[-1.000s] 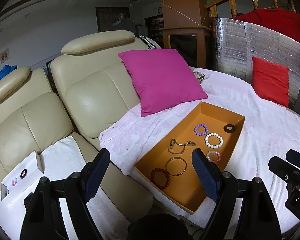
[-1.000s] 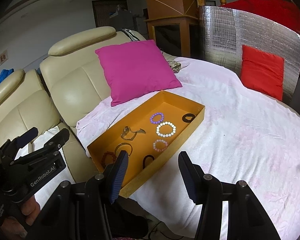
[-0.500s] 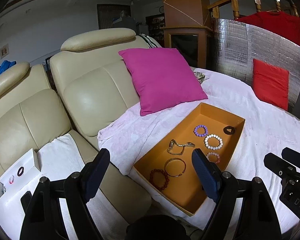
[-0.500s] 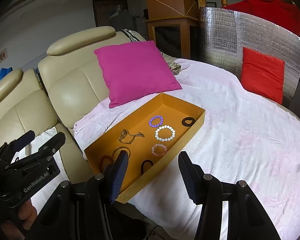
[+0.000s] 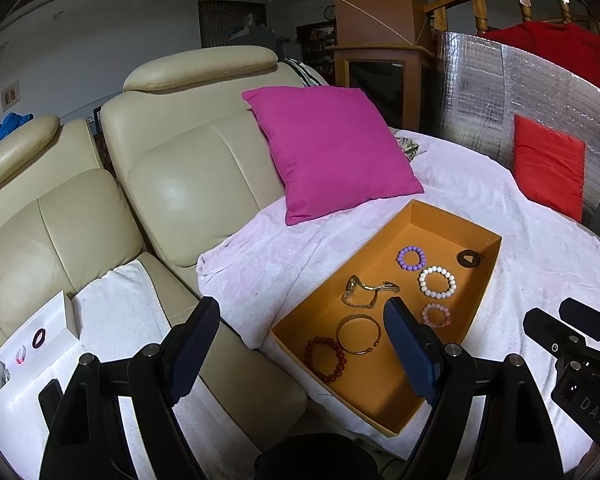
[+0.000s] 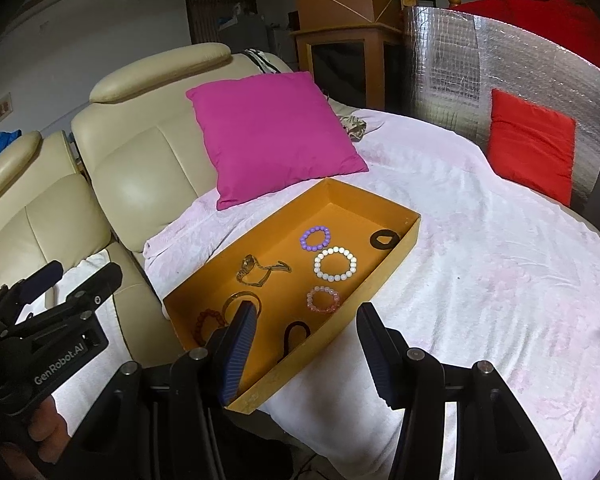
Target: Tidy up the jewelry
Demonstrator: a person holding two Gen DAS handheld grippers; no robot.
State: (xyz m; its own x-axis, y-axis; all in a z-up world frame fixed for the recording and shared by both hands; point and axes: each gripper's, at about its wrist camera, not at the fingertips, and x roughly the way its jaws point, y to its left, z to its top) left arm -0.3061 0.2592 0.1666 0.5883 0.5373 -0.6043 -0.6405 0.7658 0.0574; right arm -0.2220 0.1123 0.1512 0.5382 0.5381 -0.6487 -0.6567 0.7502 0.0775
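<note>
An orange tray (image 5: 440, 220) lies on the pink-covered table and holds several pieces of jewelry. Among them are a purple bead bracelet (image 5: 411, 257), a white pearl bracelet (image 5: 437, 282), a gold bangle (image 5: 358, 334) and a red bead bracelet (image 5: 325, 359). A gold watch (image 6: 260, 272) and a black hair tie (image 6: 294, 336) also lie in the tray (image 6: 380, 280). My left gripper (image 5: 300, 320) hovers open in front of the tray's near left corner. My right gripper (image 6: 308, 316) hangs open over the tray's near end, nothing between its fingers.
A white box (image 5: 36, 340) with a dark ring and a small pink bracelet sits on a white towel on the cream sofa seat at left. A magenta cushion (image 5: 332, 152) leans behind the tray. A red cushion (image 5: 548, 168) and a silver foil panel (image 5: 500, 92) stand at the far right.
My right gripper has edged slightly left toward the tray. The left gripper has barely moved, and both jaws stand as wide as before.
</note>
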